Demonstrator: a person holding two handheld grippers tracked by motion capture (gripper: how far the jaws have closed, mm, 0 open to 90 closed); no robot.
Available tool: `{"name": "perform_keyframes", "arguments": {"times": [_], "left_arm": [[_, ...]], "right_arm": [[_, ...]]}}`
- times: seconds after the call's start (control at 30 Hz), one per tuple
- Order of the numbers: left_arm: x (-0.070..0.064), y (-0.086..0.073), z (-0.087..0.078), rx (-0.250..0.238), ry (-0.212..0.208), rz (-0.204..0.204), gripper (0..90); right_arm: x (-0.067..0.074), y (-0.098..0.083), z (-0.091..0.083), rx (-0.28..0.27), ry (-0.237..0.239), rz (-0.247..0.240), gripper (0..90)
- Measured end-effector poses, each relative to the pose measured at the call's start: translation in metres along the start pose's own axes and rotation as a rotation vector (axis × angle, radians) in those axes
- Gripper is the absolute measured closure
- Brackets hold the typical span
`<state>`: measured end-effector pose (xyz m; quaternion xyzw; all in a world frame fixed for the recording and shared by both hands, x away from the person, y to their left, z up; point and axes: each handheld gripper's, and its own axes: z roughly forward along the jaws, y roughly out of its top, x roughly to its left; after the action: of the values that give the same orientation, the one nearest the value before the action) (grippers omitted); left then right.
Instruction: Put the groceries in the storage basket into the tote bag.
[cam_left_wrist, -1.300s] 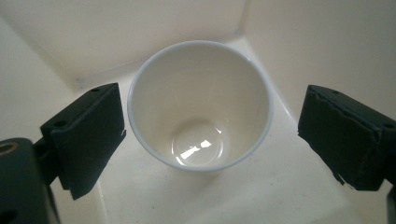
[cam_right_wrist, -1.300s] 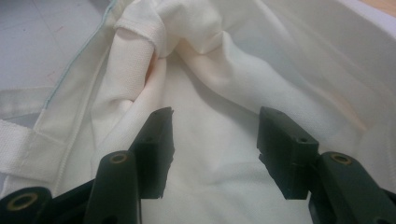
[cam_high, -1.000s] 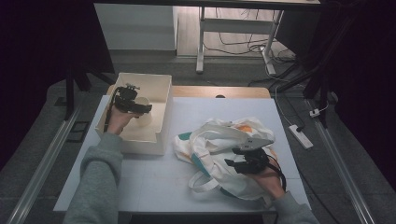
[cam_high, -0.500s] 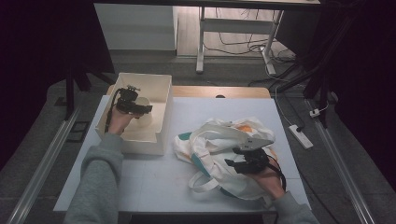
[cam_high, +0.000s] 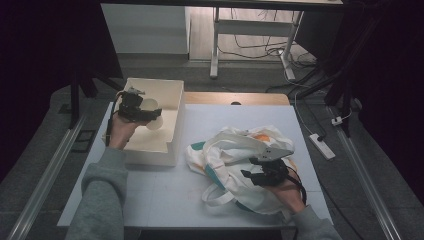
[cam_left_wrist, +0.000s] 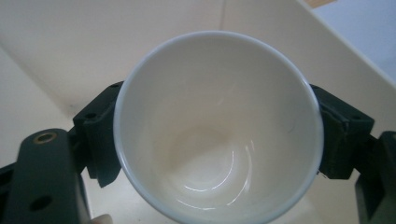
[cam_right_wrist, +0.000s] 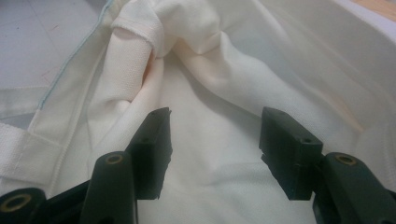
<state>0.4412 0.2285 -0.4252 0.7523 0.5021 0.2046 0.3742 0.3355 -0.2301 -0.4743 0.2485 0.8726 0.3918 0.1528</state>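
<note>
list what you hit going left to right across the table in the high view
left gripper clamped on a white cup → white box → cloth tote bag → right gripper, jaws apart over the bag → white power strip on the floor beside the table

I see a lab-like workroom: a bare white table (cam_high: 165, 195), metal rails (cam_high: 45, 170), floor cables (cam_high: 260, 47) and a power strip (cam_high: 321, 146).
</note>
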Motion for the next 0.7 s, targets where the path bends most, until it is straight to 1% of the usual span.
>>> {"name": "perform_keyframes", "arguments": {"times": [0.1, 0.17, 0.2, 0.27, 0.37, 0.53, 0.6, 0.7], "left_arm": [[-0.003, -0.001, -0.007, -0.034, -0.013, 0.0, 19.2], [-0.004, -0.001, -0.011, -0.048, -0.015, 0.006, 19.2], [-0.004, -0.001, -0.013, -0.056, -0.019, 0.001, 19.2], [-0.004, -0.002, -0.018, -0.08, -0.041, -0.015, 19.2], [-0.004, -0.004, -0.026, -0.109, -0.056, -0.022, 19.2], [-0.007, -0.004, -0.038, -0.145, -0.065, -0.01, 19.2], [-0.008, -0.003, -0.04, -0.162, -0.073, -0.014, 19.2], [-0.01, -0.002, -0.041, -0.17, -0.084, -0.009, 19.2]], "right_arm": [[0.0, 0.0, 0.0, -0.004, -0.002, 0.0, 43.9], [0.0, 0.0, 0.0, -0.003, -0.003, 0.0, 43.9], [0.0, 0.0, 0.0, -0.003, -0.003, -0.001, 43.9], [0.0, 0.0, 0.0, -0.004, -0.006, -0.003, 43.9], [0.001, 0.0, -0.001, -0.008, -0.013, -0.005, 43.9], [0.002, 0.001, -0.003, -0.016, -0.015, -0.01, 43.9], [0.003, 0.001, -0.002, -0.017, -0.012, -0.009, 43.9], [0.003, 0.001, -0.002, -0.018, -0.011, -0.009, 43.9]]}}
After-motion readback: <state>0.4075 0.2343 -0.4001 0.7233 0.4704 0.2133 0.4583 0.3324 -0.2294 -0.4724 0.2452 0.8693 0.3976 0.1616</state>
